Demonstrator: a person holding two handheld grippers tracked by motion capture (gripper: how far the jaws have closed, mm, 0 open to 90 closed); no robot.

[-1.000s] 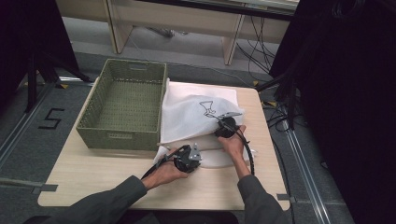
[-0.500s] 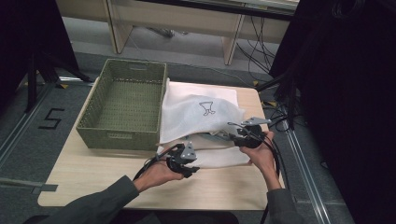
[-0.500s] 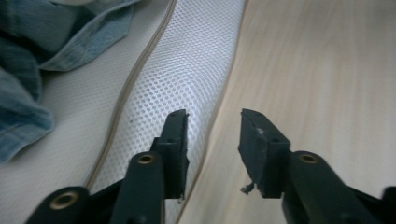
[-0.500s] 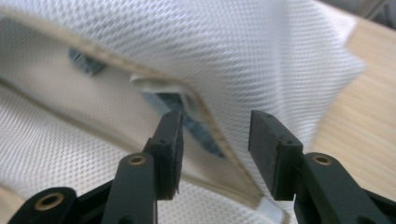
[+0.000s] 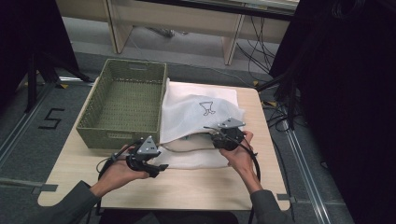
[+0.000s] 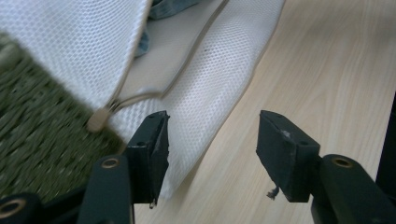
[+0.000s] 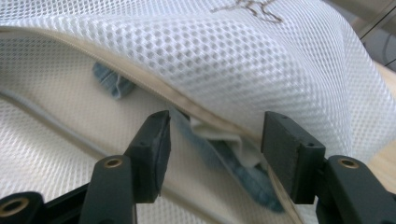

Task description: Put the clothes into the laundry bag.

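Mesh bag: a white mesh laundry bag (image 5: 201, 116) is lying flat on the desk (image 5: 196, 186), just right of the basket, its left edge touching the basket's wall.
Bag axis: its long side is running from the near desk edge toward the far one; the zippered mouth is facing the person, gaping open along the near side.
Bag contents: blue cloth (image 7: 243, 172) is showing inside the mouth, under the lifted top layer.
Zipper: the pull tab (image 6: 97, 120) is hanging at the bag's near left corner, beside the basket.
Left tool: the left tool (image 5: 159, 169) is hovering over the desk at the bag's near left corner, pointing rightward and slightly down; its jaws have just been opening and are standing wide, with nothing pinched, only the bag's edge and bare desk below them.
Right tool: the right tool (image 5: 215, 136) is pointing into the bag's mouth from the near right; its jaws have just been opening and are standing wide, gripping nothing.
Hands: both forearms are coming in from the near edge, each hand wrapped around its tool's body, cables trailing.
Basket: a green woven basket (image 5: 123, 135) is sitting at the desk's far left.
Open room: bare desk is lying along the near edge, in front of both tools.
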